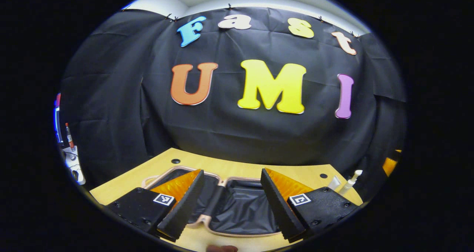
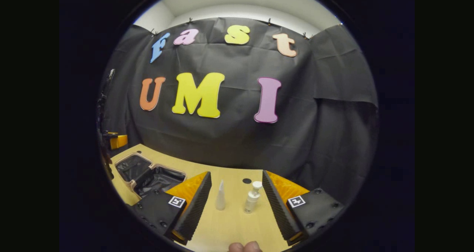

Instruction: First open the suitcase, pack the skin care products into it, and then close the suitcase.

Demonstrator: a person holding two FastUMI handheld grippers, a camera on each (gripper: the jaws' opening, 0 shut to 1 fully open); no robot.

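Observation:
A suitcase (image 1: 237,207) lies open flat on the wooden table (image 1: 229,167), its two halves lined in black with a pale pink rim. My left gripper (image 1: 231,202) hangs open just above it, nothing between its fingers. In the right gripper view the same open suitcase (image 2: 148,176) sits at the left. My right gripper (image 2: 237,204) is open over the table, and ahead of its fingers stand a white tapered tube (image 2: 220,195) and a white pump bottle (image 2: 252,197). The left gripper view shows the pump bottle (image 1: 351,181) and the tube (image 1: 334,182) at the right.
The black cloth wall rises right behind the table. Small dark holes dot the tabletop (image 2: 247,180). An orange object (image 2: 117,141) sits off the table's left end, and cluttered equipment (image 1: 70,159) stands at the far left of the left gripper view.

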